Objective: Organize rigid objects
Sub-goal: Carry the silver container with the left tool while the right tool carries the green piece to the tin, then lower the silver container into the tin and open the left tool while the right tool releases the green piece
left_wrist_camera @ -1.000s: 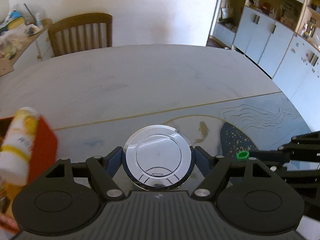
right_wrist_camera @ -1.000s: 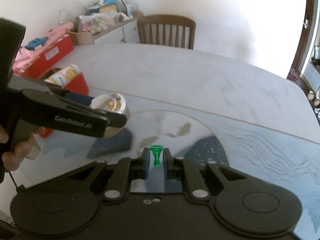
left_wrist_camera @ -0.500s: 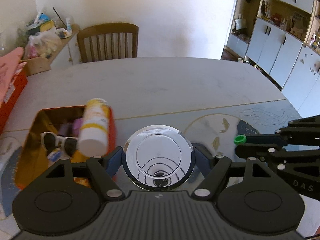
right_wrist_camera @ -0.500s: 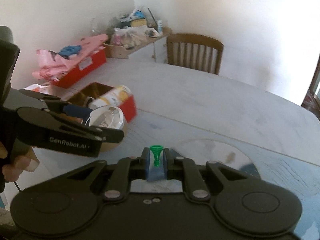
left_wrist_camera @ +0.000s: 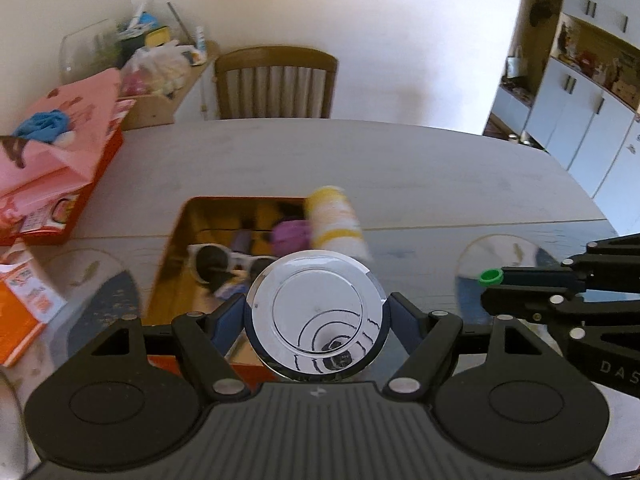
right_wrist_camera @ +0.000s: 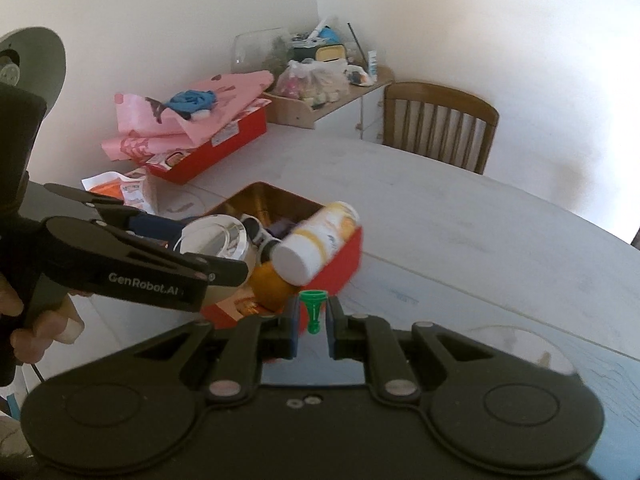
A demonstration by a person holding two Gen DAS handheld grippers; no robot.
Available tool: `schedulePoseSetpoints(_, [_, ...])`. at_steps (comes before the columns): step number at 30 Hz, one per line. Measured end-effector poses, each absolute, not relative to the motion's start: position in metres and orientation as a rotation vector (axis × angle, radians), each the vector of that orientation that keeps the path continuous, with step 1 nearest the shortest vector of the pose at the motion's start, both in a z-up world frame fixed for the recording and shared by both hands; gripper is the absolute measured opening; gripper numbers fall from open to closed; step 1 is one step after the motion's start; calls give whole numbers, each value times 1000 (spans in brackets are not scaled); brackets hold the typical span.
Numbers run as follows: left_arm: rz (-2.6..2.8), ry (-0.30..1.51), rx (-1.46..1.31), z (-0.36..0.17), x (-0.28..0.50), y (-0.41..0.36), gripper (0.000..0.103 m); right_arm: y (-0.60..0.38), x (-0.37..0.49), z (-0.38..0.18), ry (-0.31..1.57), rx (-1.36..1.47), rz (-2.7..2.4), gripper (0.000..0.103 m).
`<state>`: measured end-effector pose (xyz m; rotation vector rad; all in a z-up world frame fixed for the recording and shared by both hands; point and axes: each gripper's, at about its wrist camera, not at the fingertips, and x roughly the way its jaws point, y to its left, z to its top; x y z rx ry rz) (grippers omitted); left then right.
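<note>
Two tools carry loads: my left tool (left_wrist_camera: 316, 318) is clenched on the chrome round cap (left_wrist_camera: 314, 314), held above the red box (right_wrist_camera: 340, 264) for dropping in; my right tool (right_wrist_camera: 312, 316) pinches the green funnel piece (right_wrist_camera: 313, 310), waiting just beside the box's near corner over the tabletop (left_wrist_camera: 360, 160).

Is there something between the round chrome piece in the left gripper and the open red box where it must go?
The chrome disc hangs at the red box; the yellow-white canister leans across the box's near corner.
</note>
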<state>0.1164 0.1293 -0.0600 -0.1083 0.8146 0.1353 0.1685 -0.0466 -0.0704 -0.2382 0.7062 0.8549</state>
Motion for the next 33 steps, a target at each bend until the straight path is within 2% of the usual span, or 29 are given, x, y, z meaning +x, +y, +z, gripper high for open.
schedulePoseSetpoints(14, [184,818,-80,-77,144,205,77,33,178,-95,768,-298,869,13])
schedulePoseSetpoints(33, [34,909,-59,-127,193,201,77,63,189,-126,874,-328,853,14])
